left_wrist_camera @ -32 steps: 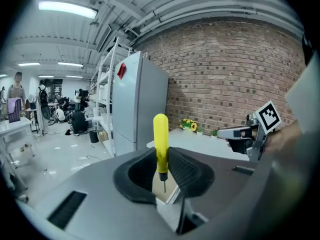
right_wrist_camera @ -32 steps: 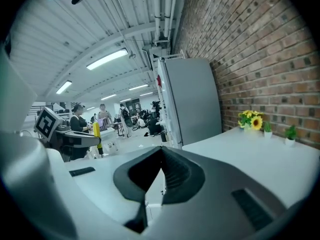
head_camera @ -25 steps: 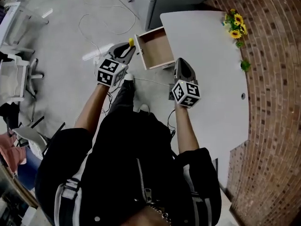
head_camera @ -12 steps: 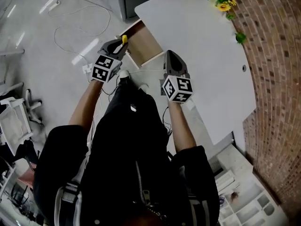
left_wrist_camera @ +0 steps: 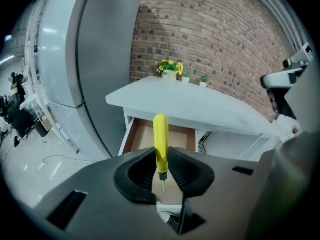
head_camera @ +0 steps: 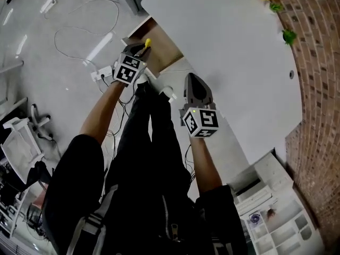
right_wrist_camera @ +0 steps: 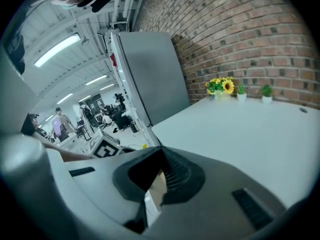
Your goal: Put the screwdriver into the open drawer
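Note:
A screwdriver (left_wrist_camera: pixel 160 143) with a yellow handle stands between the jaws of my left gripper (left_wrist_camera: pixel 161 159), which is shut on it, thin metal tip pointing back at the camera. Straight ahead lies the open wooden drawer (left_wrist_camera: pixel 143 136) under the white tabletop (left_wrist_camera: pixel 200 106). In the head view the left gripper (head_camera: pixel 139 50) holds the yellow screwdriver (head_camera: pixel 147 42) at the near edge of the drawer (head_camera: pixel 162 47). My right gripper (head_camera: pixel 192 79) hangs lower right, over the table's edge, shut and empty. Its own view shows the right gripper (right_wrist_camera: pixel 159 176) with jaws together.
A tall grey cabinet (left_wrist_camera: pixel 97 59) stands left of the drawer. Yellow flowers (left_wrist_camera: pixel 170 67) and small plants sit at the table's far end by the brick wall (left_wrist_camera: pixel 225 44). Cables and a power strip (head_camera: pixel 102 74) lie on the floor. White shelving (head_camera: pixel 271 217) is at lower right.
The head view has swung, shifting the table to the upper right. My left gripper with the screwdriver stays by the drawer's front; the right gripper now sits lower, farther from the drawer.

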Action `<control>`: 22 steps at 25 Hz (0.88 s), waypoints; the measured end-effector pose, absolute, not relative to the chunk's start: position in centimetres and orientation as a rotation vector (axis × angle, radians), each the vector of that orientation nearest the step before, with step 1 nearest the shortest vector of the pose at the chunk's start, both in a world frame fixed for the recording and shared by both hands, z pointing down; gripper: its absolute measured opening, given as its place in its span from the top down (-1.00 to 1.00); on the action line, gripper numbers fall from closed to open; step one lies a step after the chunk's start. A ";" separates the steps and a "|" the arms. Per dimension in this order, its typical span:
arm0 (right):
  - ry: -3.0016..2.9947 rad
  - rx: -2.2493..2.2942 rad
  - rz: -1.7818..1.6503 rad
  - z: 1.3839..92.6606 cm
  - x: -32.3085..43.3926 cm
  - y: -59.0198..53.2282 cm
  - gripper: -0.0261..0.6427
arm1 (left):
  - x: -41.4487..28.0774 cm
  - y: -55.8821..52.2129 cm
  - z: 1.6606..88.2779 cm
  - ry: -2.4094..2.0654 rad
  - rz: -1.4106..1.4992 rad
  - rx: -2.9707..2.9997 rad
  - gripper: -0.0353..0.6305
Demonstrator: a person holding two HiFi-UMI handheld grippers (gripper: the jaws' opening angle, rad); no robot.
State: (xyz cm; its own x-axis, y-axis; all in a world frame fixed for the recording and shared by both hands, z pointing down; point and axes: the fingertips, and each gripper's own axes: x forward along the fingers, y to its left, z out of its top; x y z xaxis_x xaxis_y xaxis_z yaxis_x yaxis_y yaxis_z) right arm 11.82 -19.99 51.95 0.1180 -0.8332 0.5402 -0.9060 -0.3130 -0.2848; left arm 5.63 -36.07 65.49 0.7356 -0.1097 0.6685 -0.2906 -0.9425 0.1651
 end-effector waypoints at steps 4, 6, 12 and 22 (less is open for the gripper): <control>-1.717 2.265 1.048 55.4 11.8 -18.7 0.92 | 8.7 -36.7 72.8 -0.242 1.168 2.667 0.63; -1.684 2.273 1.076 56.3 12.0 -17.7 0.92 | 10.1 -36.4 75.8 -0.175 1.241 2.669 0.63; -1.572 2.322 1.152 58.2 11.8 -14.8 0.91 | 12.3 -35.1 82.7 -0.026 1.406 2.638 0.63; -1.493 2.291 1.241 60.7 9.4 -12.0 0.91 | 12.2 -34.8 91.1 -0.114 1.661 2.530 0.63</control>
State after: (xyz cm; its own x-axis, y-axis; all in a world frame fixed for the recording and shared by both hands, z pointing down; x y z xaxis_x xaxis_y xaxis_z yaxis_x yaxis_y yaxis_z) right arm 9.37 -12.02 60.73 0.1681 -0.6979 0.6962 -0.8121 -0.4984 -0.3035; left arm 12.24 -34.81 91.14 0.3977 -0.0006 0.9175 -0.1244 -0.9908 0.0532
